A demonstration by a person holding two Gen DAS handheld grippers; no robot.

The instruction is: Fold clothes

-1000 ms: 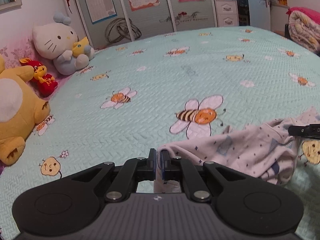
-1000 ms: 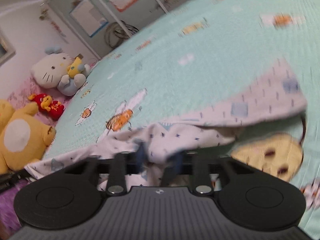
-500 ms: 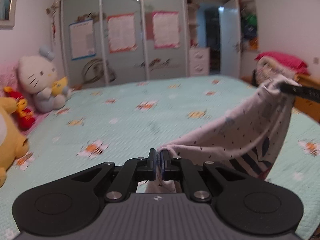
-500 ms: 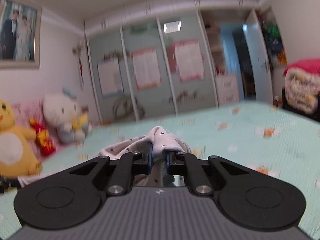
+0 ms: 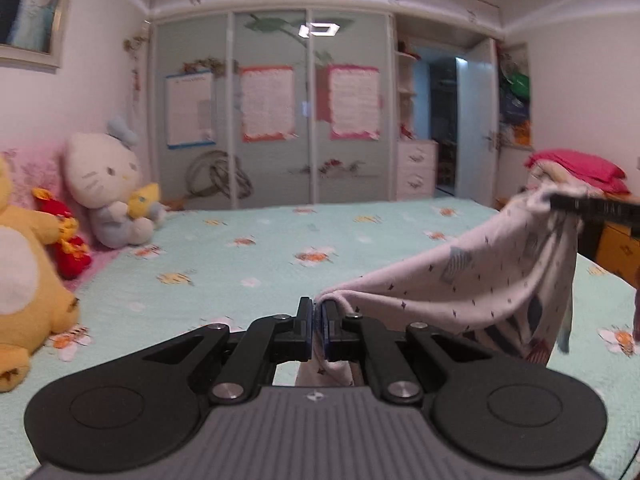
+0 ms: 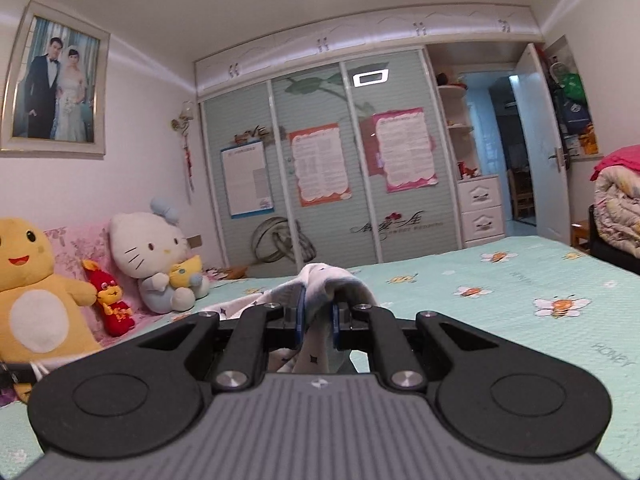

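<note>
At the far left, plush toys [image 5: 100, 188] are lined along the bed's [image 5: 248, 276] edge, well apart from the work. The left gripper [image 5: 318, 312] is seen clamped on a corner of the garment [image 5: 472, 292], its pads pressed together on a thin fold of cloth. From there the garment is stretched rightward and upward, lifted off the bed, to the right gripper [image 6: 316, 312], whose pads are closed on a thicker bunch of fabric. Part of the cloth is left hanging below the raised right edge, and the lower hem is hidden behind the gripper bodies.

No fold can be read in the garment as it is held, so how far the folding stands cannot be settled.

The left hold is judged the weaker one: only a narrow edge is pinched, and a sharp pull to the right could draw it free. The bunched grip on the right could trap several layers, so creases could be carried into whatever fold is laid. If the garment is lowered unevenly, the hanging part could be tucked underneath.
</note>
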